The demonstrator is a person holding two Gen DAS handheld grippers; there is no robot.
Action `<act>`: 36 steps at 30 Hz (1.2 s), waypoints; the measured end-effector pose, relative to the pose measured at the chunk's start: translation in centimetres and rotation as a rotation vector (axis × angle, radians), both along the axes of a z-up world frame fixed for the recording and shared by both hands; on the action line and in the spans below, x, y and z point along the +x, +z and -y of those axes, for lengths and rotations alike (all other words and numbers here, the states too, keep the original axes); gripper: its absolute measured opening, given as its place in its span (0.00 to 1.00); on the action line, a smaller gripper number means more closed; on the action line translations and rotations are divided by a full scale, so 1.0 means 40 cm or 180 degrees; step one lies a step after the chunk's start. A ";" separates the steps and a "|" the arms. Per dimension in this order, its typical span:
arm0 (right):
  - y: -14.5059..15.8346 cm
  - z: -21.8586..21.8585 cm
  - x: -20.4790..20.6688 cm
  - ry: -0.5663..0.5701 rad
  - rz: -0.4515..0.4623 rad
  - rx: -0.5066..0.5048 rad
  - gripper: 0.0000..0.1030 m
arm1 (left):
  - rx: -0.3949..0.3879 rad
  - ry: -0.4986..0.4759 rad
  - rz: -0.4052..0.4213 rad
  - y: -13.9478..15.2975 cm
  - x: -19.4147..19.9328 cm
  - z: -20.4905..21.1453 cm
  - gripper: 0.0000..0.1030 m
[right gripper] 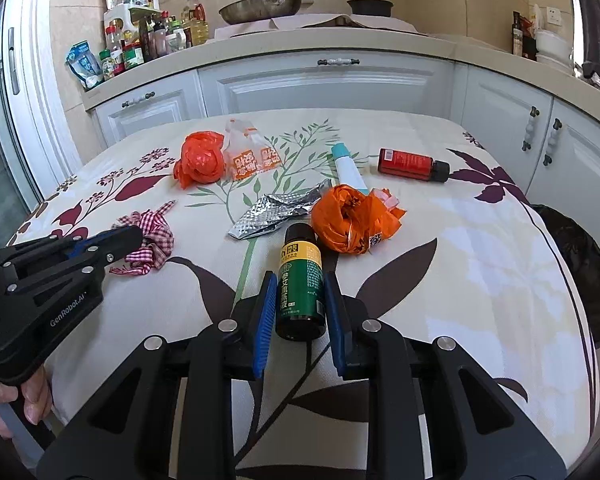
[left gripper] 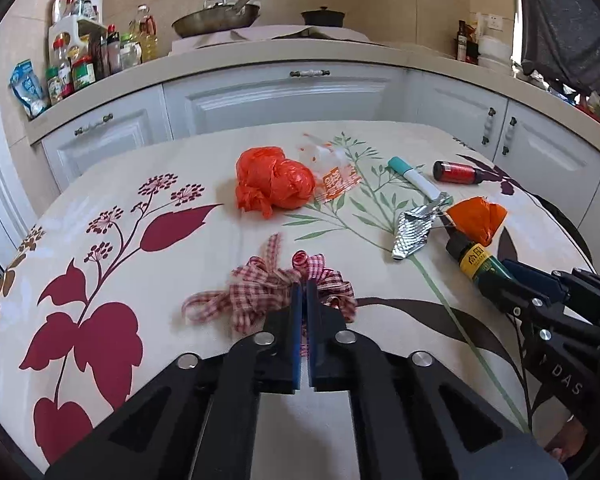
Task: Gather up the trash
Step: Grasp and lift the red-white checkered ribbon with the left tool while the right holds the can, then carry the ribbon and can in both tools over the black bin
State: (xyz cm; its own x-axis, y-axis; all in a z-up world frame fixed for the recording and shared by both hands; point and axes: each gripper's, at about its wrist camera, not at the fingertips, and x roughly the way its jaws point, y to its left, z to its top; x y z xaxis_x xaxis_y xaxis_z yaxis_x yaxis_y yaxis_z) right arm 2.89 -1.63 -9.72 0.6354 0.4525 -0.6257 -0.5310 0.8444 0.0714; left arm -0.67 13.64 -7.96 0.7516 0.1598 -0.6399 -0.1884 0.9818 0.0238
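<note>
Left wrist view shows our left gripper angled down at the flowered tablecloth, its blue pads pressed together on the red checked ribbon that lies bunched at their tips. Beside it, our right gripper tilts down likewise and pinches the green bottle by its lower body, black cap pointing away from us. In the right wrist view, fingers of our left hand wrap the handle of the left gripper at the table's near edge. Other trash lies farther out: an orange bag touching crumpled foil, a second orange bag beside a clear wrapper, a marker and a red bottle.
</note>
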 end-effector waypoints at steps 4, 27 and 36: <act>0.015 0.009 -0.006 -0.0002 0.0052 0.0037 0.23 | -0.0023 -0.0002 0.0071 0.016 -0.012 0.005 0.02; 0.109 0.178 0.044 -0.0556 0.0444 0.0133 0.23 | -0.0102 -0.0253 0.0529 0.141 0.017 0.120 0.02; 0.147 0.343 0.104 -0.1081 0.0598 0.0114 0.23 | -0.0147 -0.0661 0.0651 0.176 0.111 0.264 0.02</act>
State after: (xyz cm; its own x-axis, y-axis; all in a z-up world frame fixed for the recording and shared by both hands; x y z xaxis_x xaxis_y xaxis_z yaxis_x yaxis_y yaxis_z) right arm 7.06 -15.34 -3.85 0.8548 0.2163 -0.4717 -0.2284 0.9730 0.0322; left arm 3.77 3.07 -0.90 0.8793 -0.0368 -0.4748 0.0205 0.9990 -0.0396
